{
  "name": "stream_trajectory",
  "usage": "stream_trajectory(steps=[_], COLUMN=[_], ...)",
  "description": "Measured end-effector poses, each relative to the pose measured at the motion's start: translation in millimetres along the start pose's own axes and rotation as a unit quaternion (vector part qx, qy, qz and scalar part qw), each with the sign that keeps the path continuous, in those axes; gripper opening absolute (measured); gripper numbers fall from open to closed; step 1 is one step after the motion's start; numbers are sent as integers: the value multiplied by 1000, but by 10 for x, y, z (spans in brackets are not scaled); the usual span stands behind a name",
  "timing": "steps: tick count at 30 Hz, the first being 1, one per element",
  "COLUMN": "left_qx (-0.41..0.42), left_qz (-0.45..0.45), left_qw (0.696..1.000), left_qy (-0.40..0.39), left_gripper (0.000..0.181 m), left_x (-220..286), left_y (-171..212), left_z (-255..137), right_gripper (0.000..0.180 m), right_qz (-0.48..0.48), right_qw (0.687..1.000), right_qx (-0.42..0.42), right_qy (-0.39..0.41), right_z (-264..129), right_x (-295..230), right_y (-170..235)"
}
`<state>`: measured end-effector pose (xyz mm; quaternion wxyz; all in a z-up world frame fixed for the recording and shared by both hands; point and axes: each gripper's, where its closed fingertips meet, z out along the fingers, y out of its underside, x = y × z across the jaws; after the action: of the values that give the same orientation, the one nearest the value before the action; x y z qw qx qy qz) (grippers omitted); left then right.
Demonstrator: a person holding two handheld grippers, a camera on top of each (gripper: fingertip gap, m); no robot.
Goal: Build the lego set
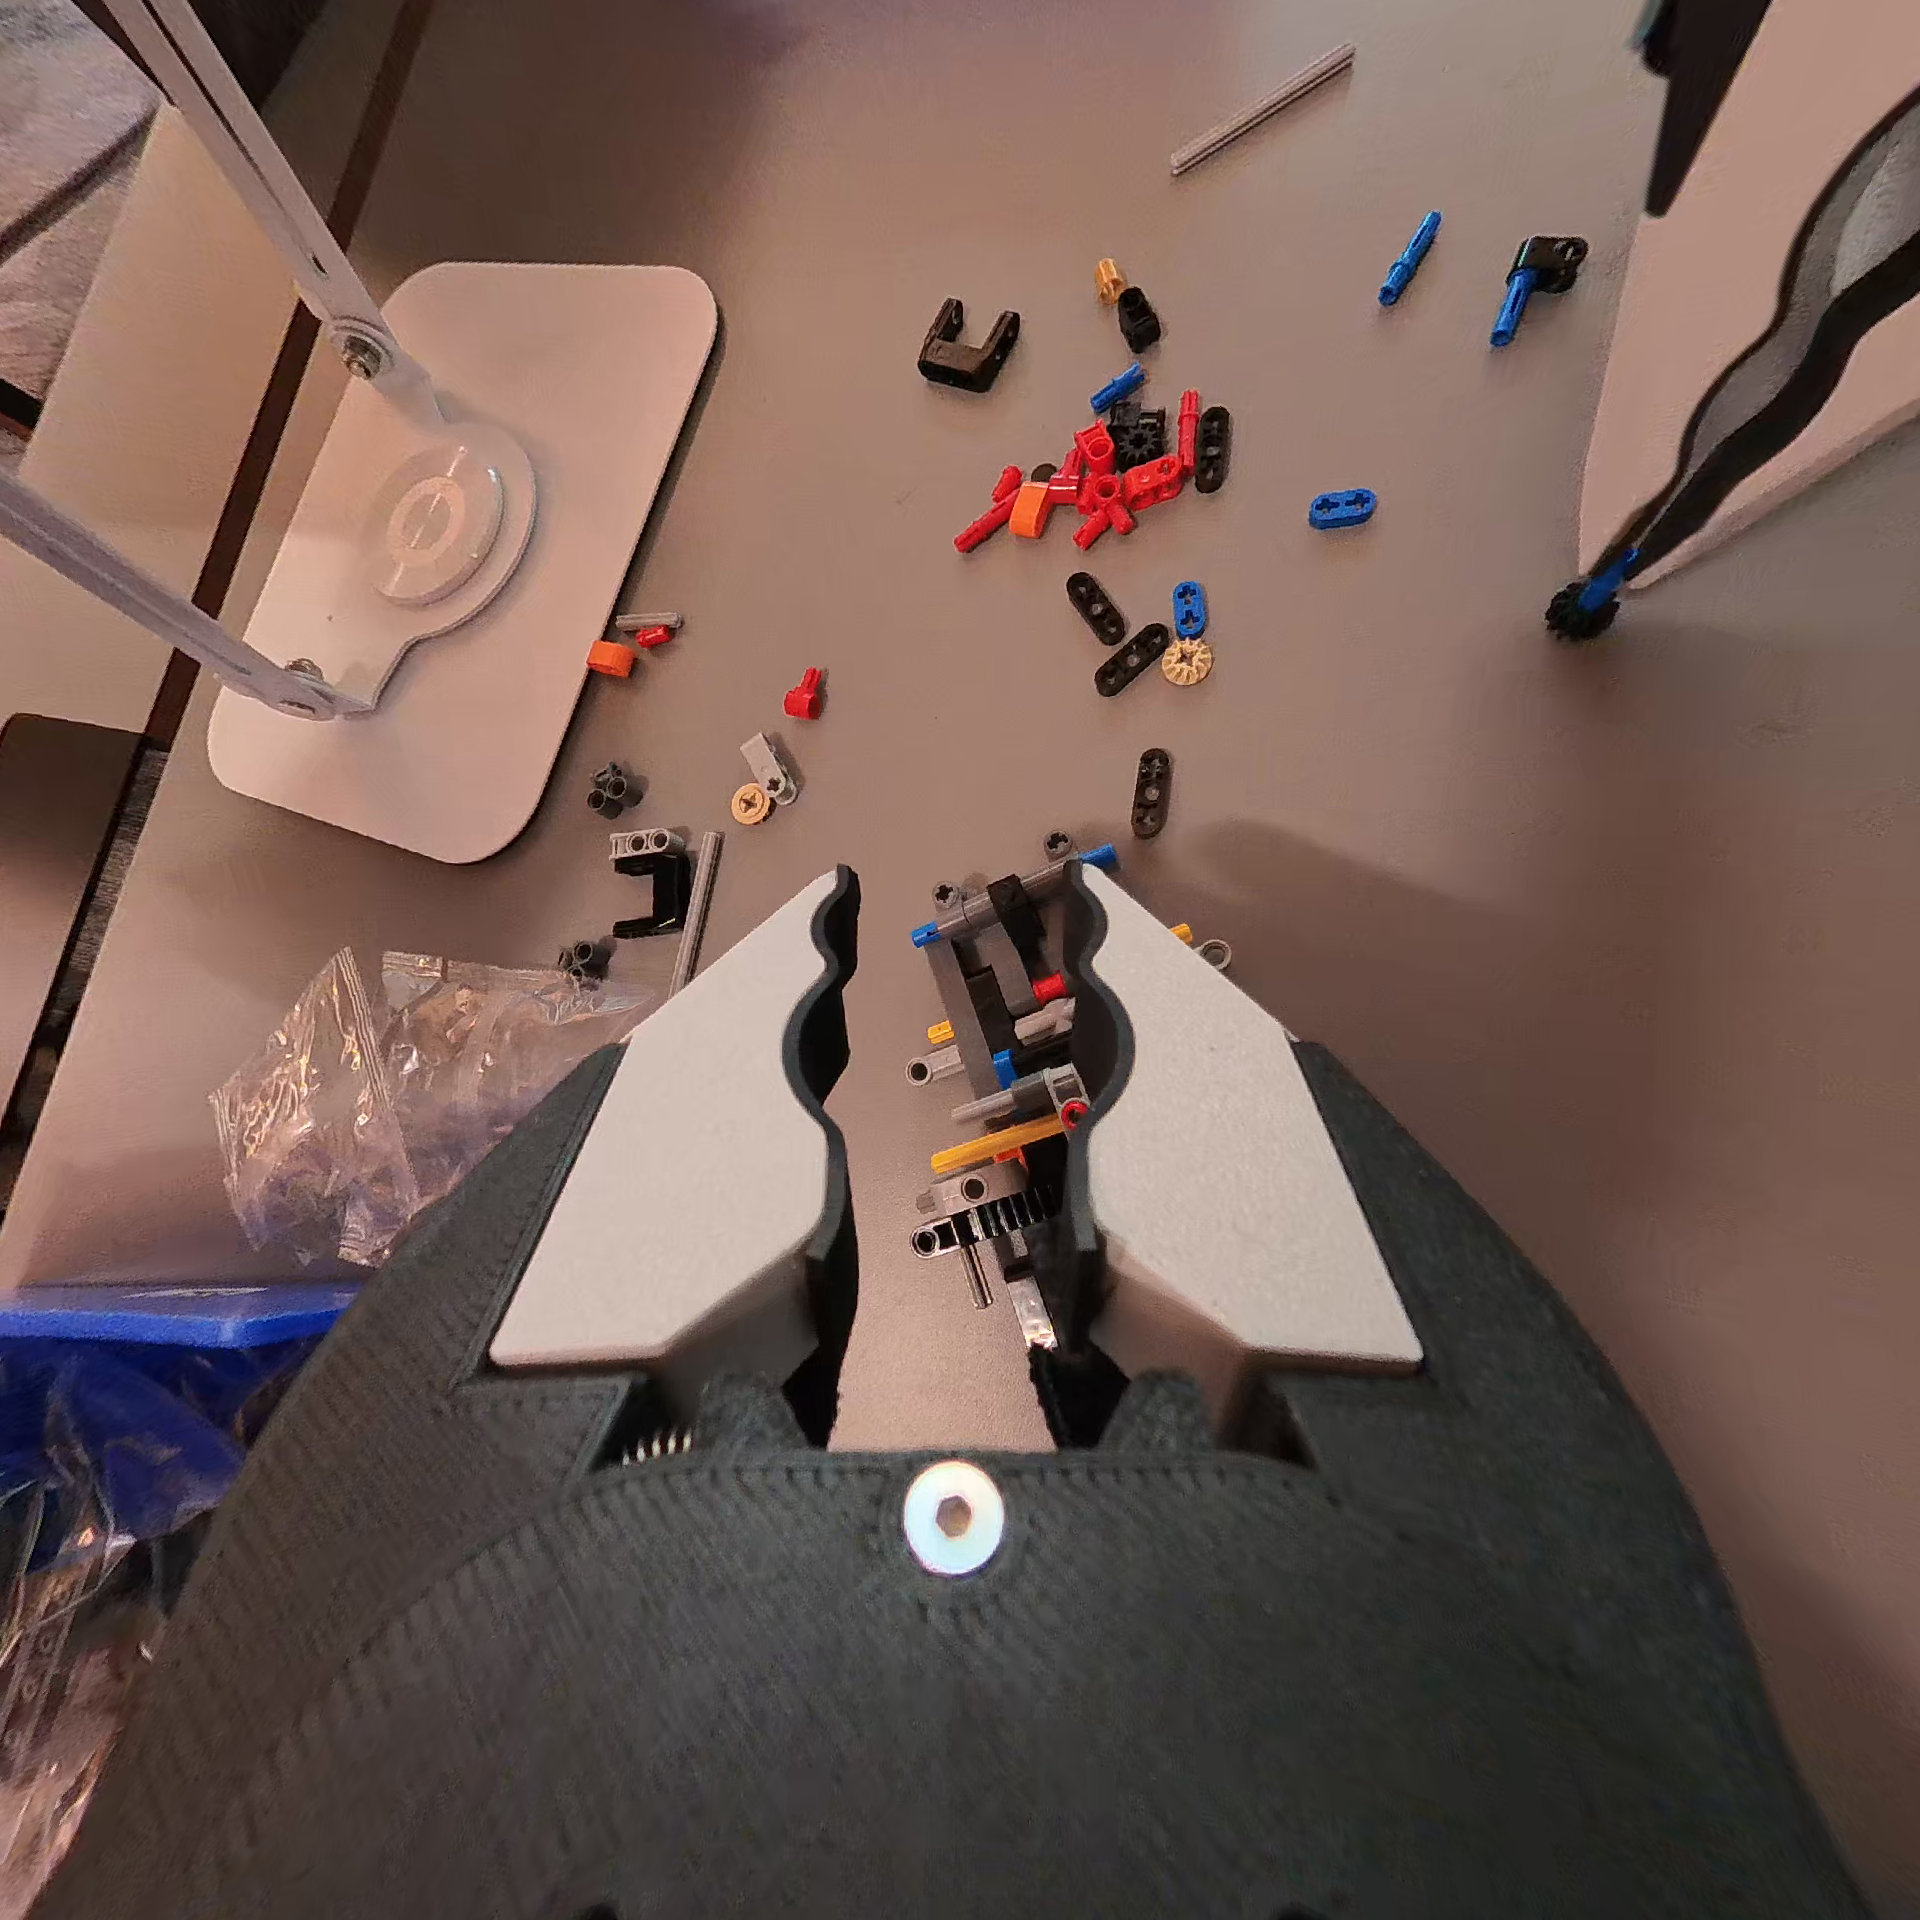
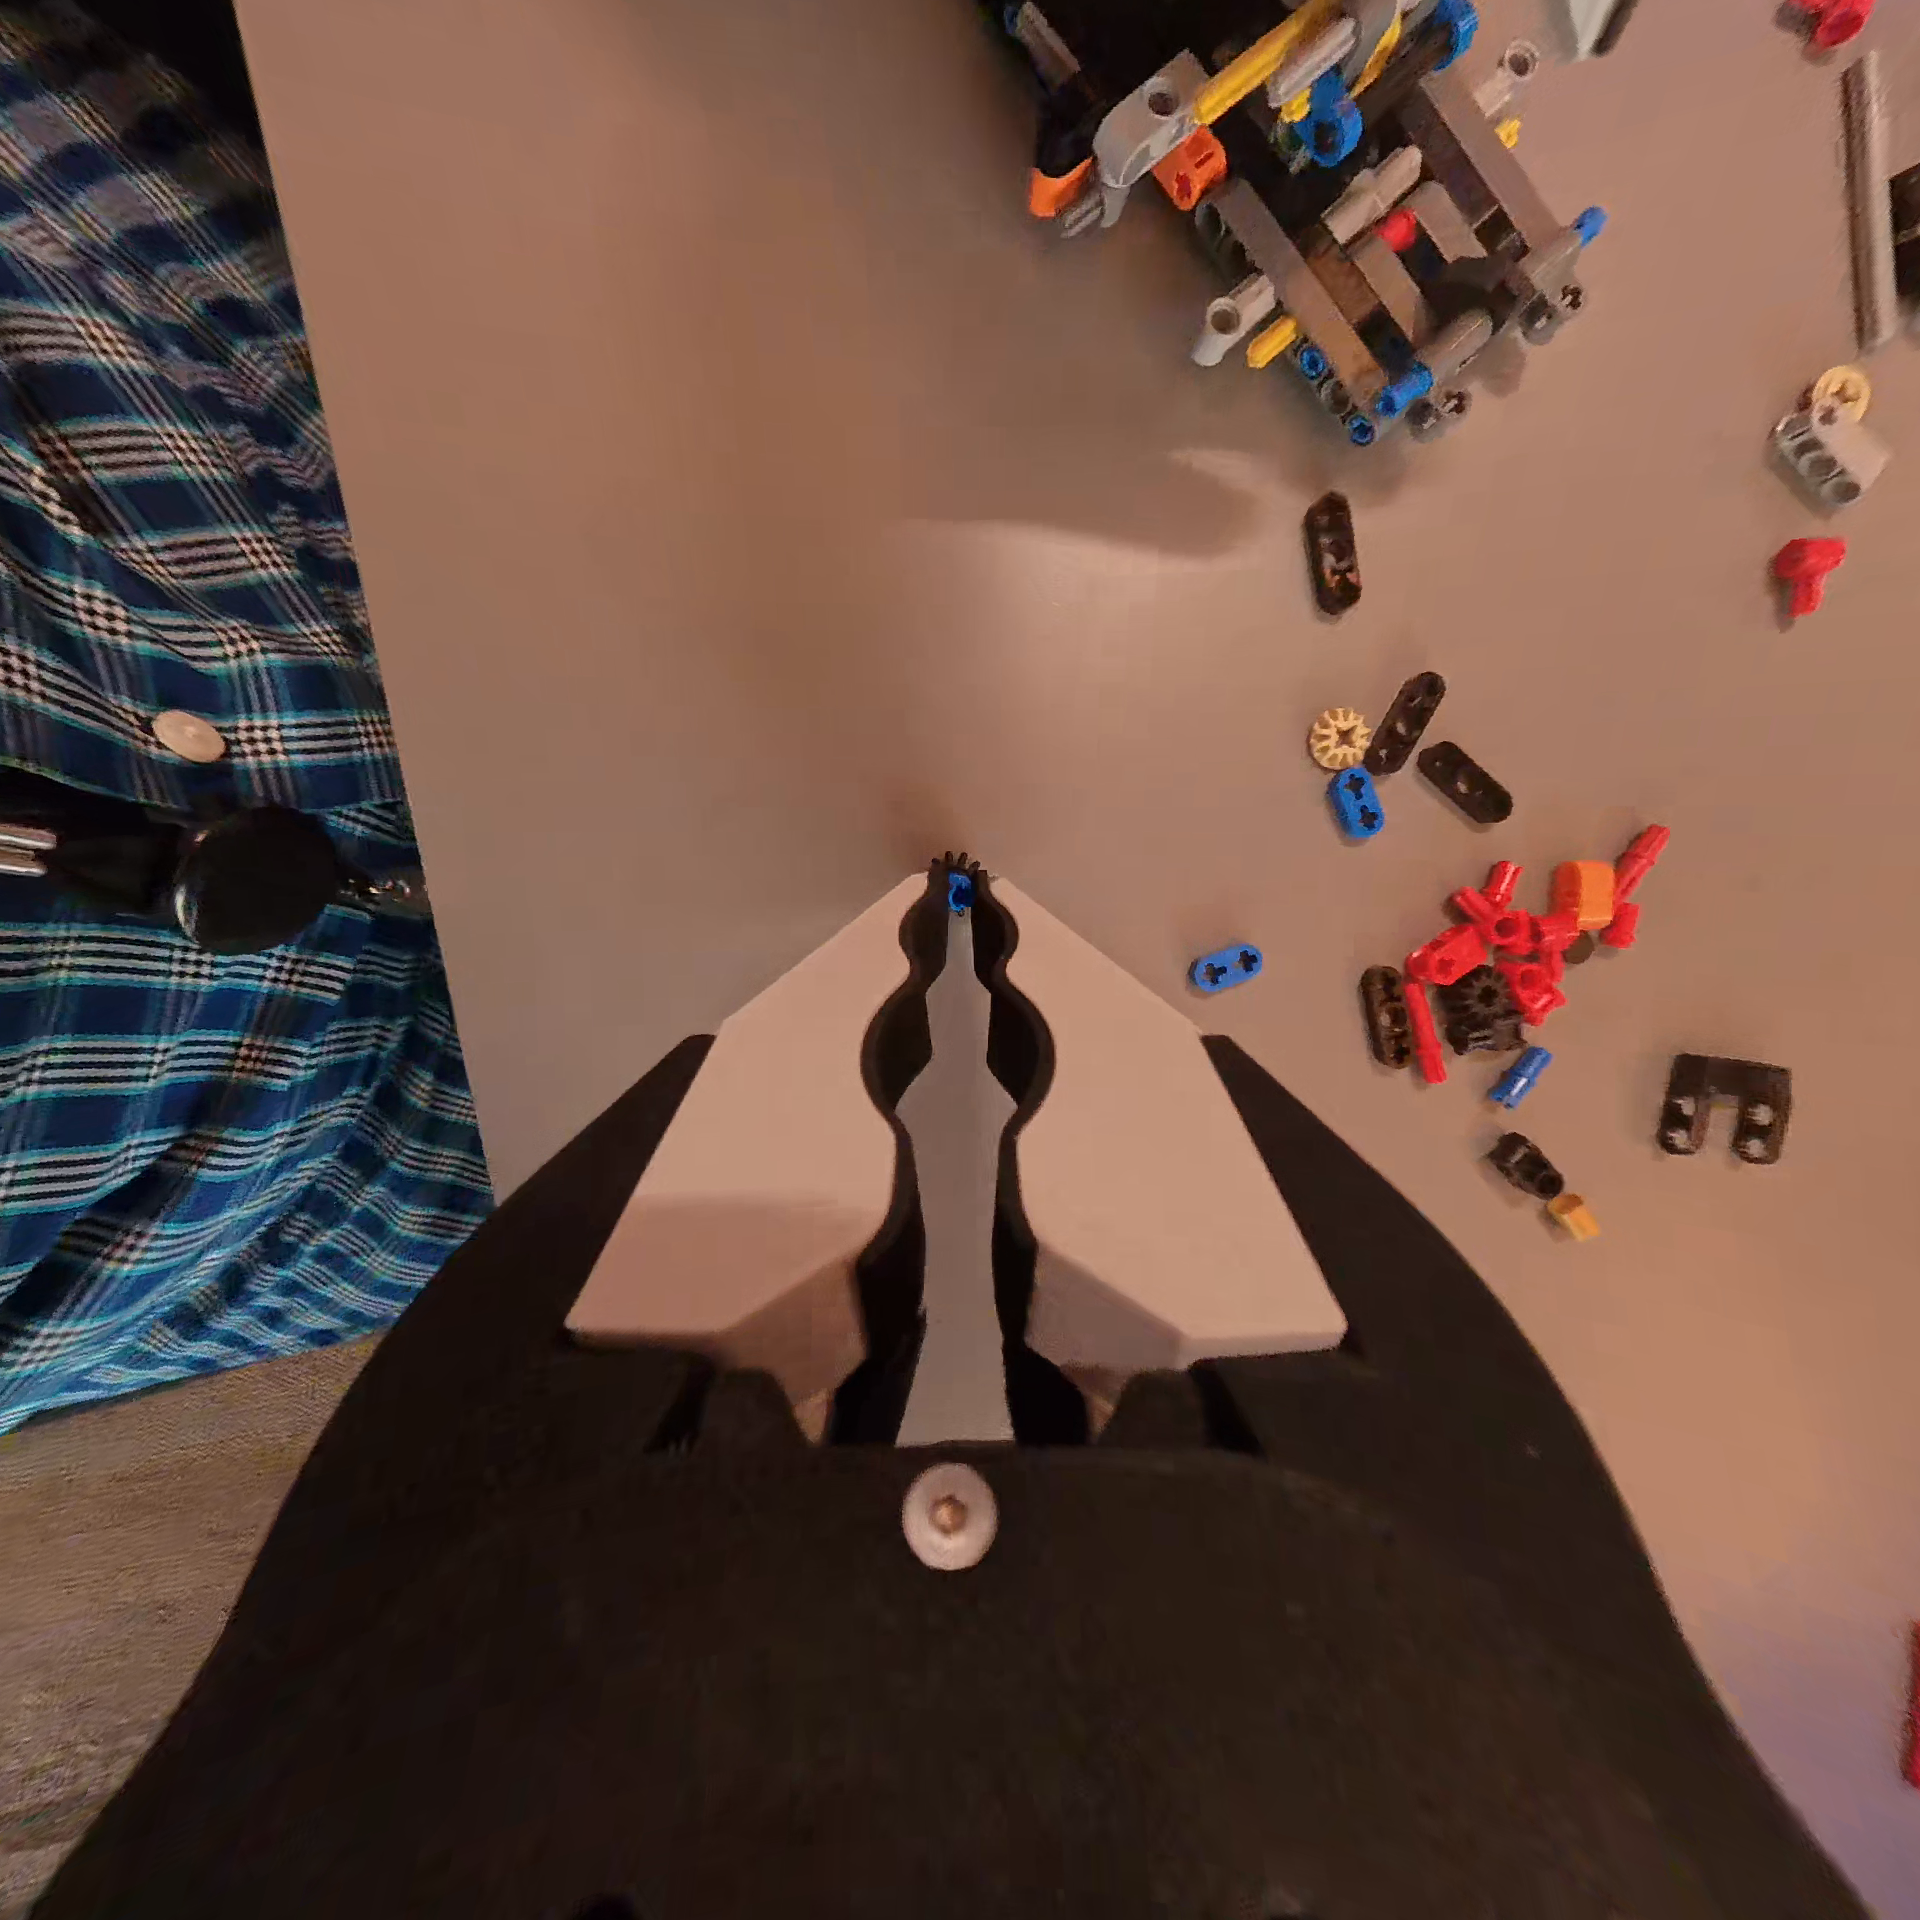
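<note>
The part-built lego assembly [image 1: 1003,1023], grey and black beams with blue, yellow and red pins, lies on the table between my left gripper's [image 1: 961,883] fingers. It rests against the right finger; the left finger stands apart, so the gripper is open. The assembly also shows in the right wrist view [image 2: 1382,229] at the top right. My right gripper [image 2: 958,883] is shut on a blue pin [image 2: 958,894] carrying a small black gear [image 2: 956,862], tips close to the table. It shows in the left wrist view [image 1: 1621,571] at the right.
Loose pieces are scattered ahead: a red pile [image 1: 1091,478], black and blue links [image 1: 1132,634], a black U-bracket [image 1: 966,343]. A white lamp base [image 1: 468,561], plastic bags [image 1: 395,1091] and a blue box [image 1: 156,1340] stand left. A person's plaid shirt [image 2: 187,831] borders the table edge. Spacing between my two grippers at the tips: around 15 centimetres.
</note>
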<state>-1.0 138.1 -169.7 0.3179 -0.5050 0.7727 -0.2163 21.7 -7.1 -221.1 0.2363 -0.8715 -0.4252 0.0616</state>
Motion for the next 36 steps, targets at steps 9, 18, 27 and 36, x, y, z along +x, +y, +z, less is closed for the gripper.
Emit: stream_trajectory(steps=[9, 18, 27, 36], left_qx=[-1, 1, 6, 10], left_qz=[-1, 0, 1, -1], left_qw=[1000, 1000, 1000, 1000], left_qy=[2, 0, -2, 15], left_gripper=[38, 38, 38, 38], left_x=[5, 3, -3, 50], left_y=[-3, -9, -18, -49], left_z=[14, -4, -36, 19], right_gripper=[1, 1, 2, 2], right_qz=[-74, -44, -4, 9], right_qw=[994, 996, 999, 998], right_qx=[-75, -71, 45, 66], right_qy=[42, 4, 1, 3], right_z=[17, 43, 7, 9], right_x=[-7, 3, 8, 20], right_y=[-15, -39, 1, 9])
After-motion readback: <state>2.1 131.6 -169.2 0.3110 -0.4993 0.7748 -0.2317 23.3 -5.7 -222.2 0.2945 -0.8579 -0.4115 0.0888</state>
